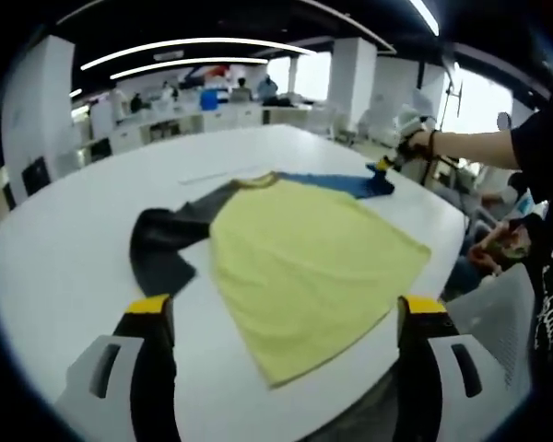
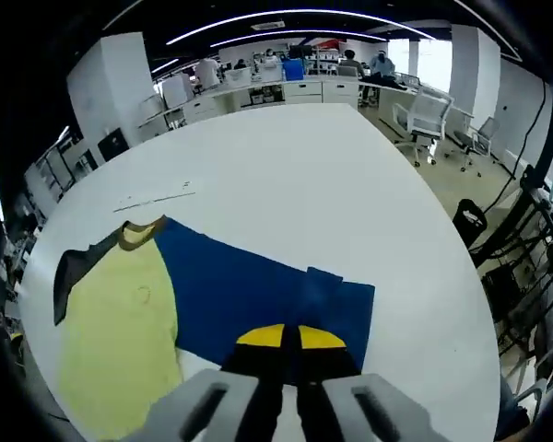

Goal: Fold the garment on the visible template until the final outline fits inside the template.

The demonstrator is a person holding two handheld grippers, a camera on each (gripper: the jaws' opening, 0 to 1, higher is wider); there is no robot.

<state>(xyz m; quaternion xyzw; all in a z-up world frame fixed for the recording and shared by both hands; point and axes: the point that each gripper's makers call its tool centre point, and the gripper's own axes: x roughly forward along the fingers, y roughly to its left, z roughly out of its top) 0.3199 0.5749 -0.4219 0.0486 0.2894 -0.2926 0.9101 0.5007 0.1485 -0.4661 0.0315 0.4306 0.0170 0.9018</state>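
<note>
in the left gripper view, the garment is seen spread mid-frame on the white surface, yellow body flat, dark sleeve out at left, blue sleeve stretched toward the upper right, where the right gripper is held at its cuff; the left gripper is held wide and empty over the hem. folding is judged barely begun. in the right gripper view, the right gripper is closed on the blue sleeve at lower centre; a faint line that may be the template is noted at upper left. desks and chairs stand well apart, nothing in the way.
</note>
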